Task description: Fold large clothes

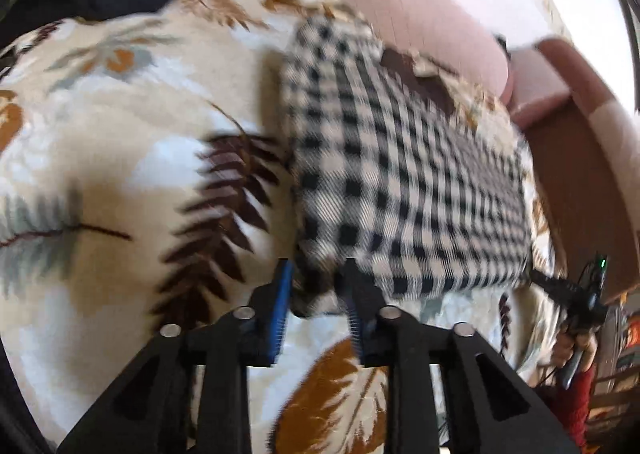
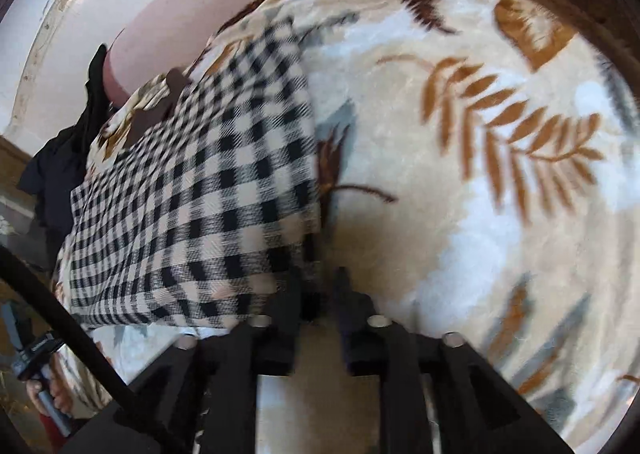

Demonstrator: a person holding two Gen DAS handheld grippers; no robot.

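Observation:
A black-and-cream checked cloth (image 1: 400, 173) lies folded into a flat rectangle on a leaf-patterned plush blanket (image 1: 120, 133). My left gripper (image 1: 318, 278) stands at the cloth's near left corner. Its jaws are apart, and the bunched corner sits between them without being pinched. In the right wrist view the same checked cloth (image 2: 192, 193) lies to the left on the blanket (image 2: 480, 213). My right gripper (image 2: 320, 286) is at its near right corner, jaws apart, with the cloth's edge against the left finger. Both views are blurred.
A pink sofa back (image 1: 420, 5) rises behind the blanket, and a brown wooden side (image 1: 580, 173) stands at the right. A dark garment (image 2: 64, 157) hangs at the sofa's left end. A hand on the other gripper's handle (image 2: 44, 374) shows low left, behind a black cable (image 2: 80, 334).

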